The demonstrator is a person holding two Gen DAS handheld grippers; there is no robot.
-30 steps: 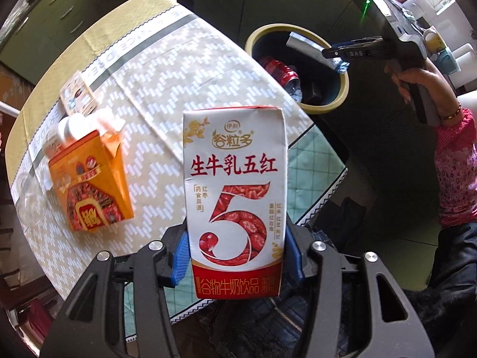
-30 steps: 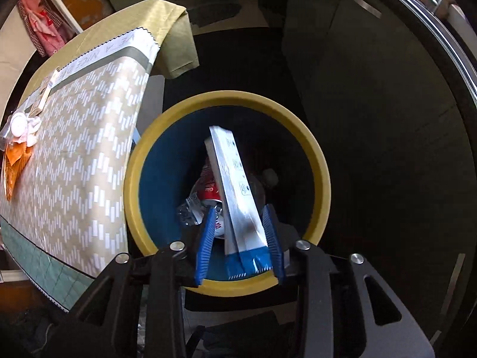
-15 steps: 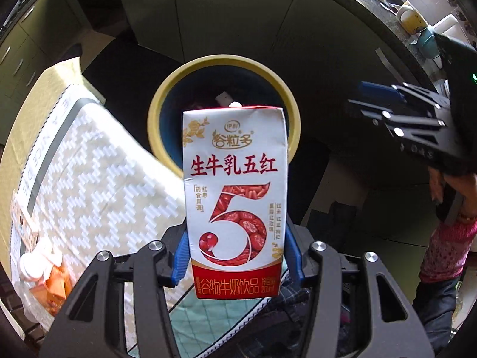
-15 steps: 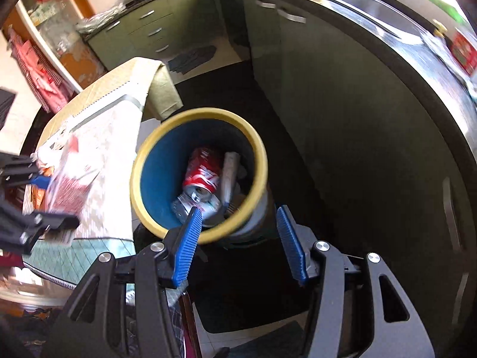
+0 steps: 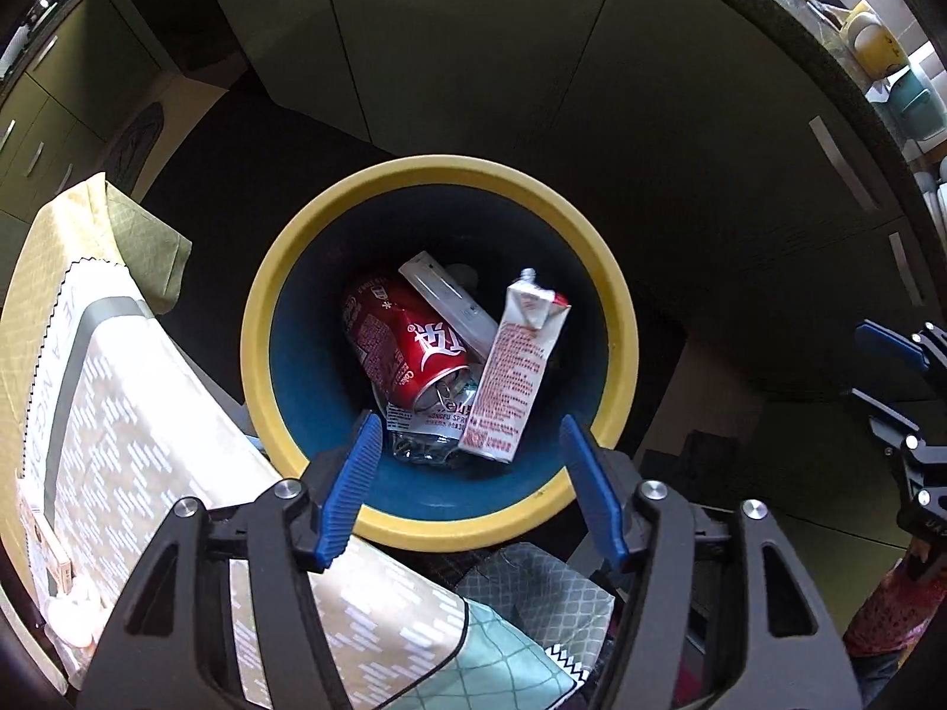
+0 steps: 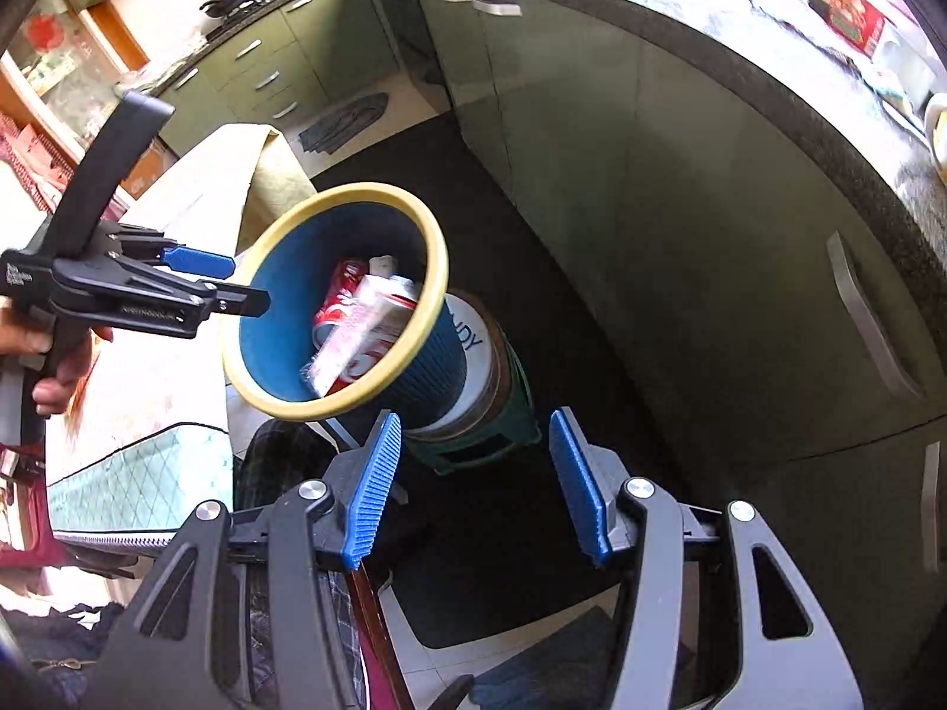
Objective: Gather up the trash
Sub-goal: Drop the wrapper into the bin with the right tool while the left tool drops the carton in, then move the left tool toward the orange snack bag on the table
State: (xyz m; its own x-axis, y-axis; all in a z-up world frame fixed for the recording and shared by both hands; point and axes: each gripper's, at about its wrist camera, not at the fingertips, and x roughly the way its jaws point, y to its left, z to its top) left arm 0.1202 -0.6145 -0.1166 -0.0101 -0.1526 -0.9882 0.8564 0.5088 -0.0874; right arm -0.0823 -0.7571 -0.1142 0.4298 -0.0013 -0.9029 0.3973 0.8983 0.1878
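Note:
A blue bin with a yellow rim (image 5: 438,171) lies straight below my left gripper (image 5: 467,461). Its jaws are opening and nothing is between them. Inside the bin a white-and-red milk carton (image 5: 515,378) leans against a red can (image 5: 402,349), a flat white box (image 5: 450,302) and a crushed clear bottle (image 5: 426,432). My right gripper (image 6: 473,449) stands open and empty, back from the bin rim (image 6: 438,272) and to its right. In the right wrist view the left gripper (image 6: 237,278) hangs over the bin's left edge, above the carton (image 6: 349,337).
A table with a patterned cloth (image 5: 118,414) touches the bin's left side. The bin stands on a green stool (image 6: 509,414). Green cabinets (image 6: 592,148) under a dark countertop run behind and to the right. A hand (image 6: 59,367) holds the left gripper.
The left gripper moved from the table to over the bin and let go of the milk carton, which now lies inside. The right gripper released the white box and drew back.

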